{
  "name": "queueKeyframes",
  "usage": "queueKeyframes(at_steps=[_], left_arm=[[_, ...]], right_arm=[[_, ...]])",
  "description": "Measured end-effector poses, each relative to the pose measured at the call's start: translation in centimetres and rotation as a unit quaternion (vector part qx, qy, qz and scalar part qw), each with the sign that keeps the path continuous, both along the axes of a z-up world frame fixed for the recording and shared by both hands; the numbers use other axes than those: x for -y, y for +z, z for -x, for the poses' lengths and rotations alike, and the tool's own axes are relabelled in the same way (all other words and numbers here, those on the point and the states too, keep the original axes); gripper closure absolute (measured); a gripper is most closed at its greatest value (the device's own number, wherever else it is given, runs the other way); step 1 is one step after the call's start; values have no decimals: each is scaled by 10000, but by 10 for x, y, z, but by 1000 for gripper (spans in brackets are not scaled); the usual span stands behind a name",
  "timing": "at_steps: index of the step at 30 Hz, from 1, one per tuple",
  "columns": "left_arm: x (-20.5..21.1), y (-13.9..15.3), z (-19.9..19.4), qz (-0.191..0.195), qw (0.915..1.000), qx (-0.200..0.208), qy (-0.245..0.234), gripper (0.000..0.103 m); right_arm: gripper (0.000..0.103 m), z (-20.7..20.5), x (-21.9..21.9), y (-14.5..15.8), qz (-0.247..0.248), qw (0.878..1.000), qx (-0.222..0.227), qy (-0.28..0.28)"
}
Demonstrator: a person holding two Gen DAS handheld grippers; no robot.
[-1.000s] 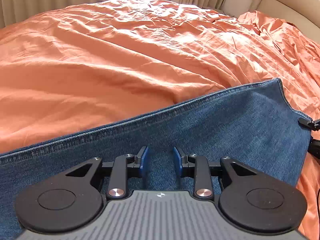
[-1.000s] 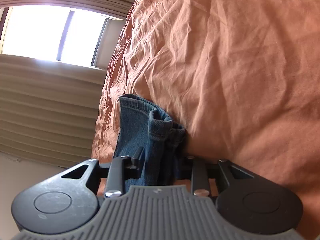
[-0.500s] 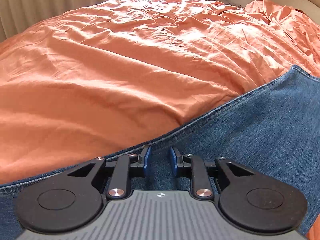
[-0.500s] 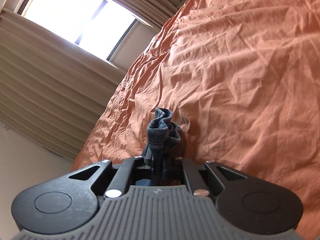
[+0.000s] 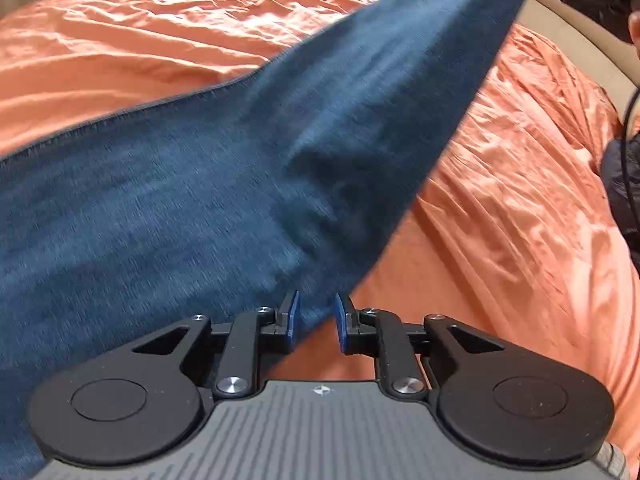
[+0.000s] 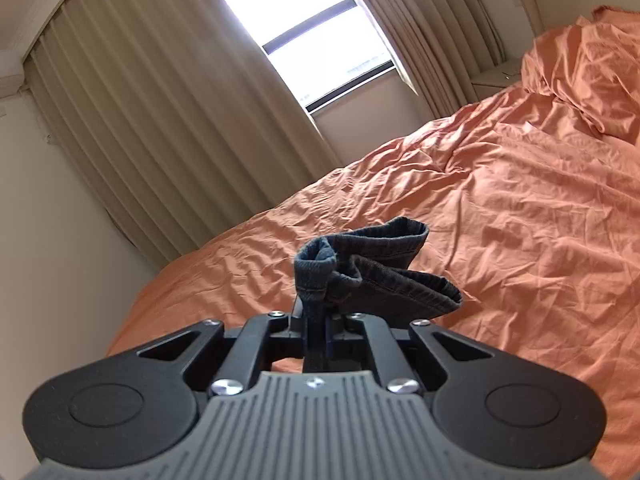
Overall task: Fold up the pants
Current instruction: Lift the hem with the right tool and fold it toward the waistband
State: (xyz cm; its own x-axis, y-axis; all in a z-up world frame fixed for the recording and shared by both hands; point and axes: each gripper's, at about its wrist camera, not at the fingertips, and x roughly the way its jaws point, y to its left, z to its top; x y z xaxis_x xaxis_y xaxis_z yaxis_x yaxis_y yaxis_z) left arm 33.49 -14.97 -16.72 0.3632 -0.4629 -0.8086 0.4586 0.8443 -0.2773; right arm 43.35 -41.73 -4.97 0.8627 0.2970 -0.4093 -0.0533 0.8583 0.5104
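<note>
The blue denim pants (image 5: 248, 168) stretch from the lower left of the left wrist view up to the top right, lifted off the orange bed (image 5: 520, 200). My left gripper (image 5: 316, 322) is open, its blue pads (image 5: 291, 316) either side of the lower edge of the denim without clamping it. In the right wrist view my right gripper (image 6: 320, 320) is shut on the bunched hem end of the pants (image 6: 372, 276), held above the bed (image 6: 500, 220).
The orange bedsheet is wrinkled all over. Beige curtains (image 6: 160, 120) and a bright window (image 6: 320, 40) stand beyond the bed's far side. A person in dark clothing (image 5: 624, 184) is at the right edge of the left wrist view, with a beige headboard (image 5: 576, 44) behind.
My right gripper has closed on the pants' hem and lifted it high, tilting up toward the window. The denim has risen off the bed across the left wrist view. My left gripper stays open.
</note>
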Motion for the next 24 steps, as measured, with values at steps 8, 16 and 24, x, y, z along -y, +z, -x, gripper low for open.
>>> queueKeyframes(at_steps=[8, 16, 24], left_arm=[[-91, 51, 29, 389, 9959, 446, 687, 83], [-217, 76, 45, 499, 9770, 744, 1934, 83], [-266, 50, 49, 652, 9657, 455, 2473, 81]], right_arm=[[100, 16, -125, 21, 337, 9972, 223, 625], [100, 27, -258, -55, 657, 9864, -274, 1479], [95, 52, -339, -167, 1645, 9519, -1301, 2233]])
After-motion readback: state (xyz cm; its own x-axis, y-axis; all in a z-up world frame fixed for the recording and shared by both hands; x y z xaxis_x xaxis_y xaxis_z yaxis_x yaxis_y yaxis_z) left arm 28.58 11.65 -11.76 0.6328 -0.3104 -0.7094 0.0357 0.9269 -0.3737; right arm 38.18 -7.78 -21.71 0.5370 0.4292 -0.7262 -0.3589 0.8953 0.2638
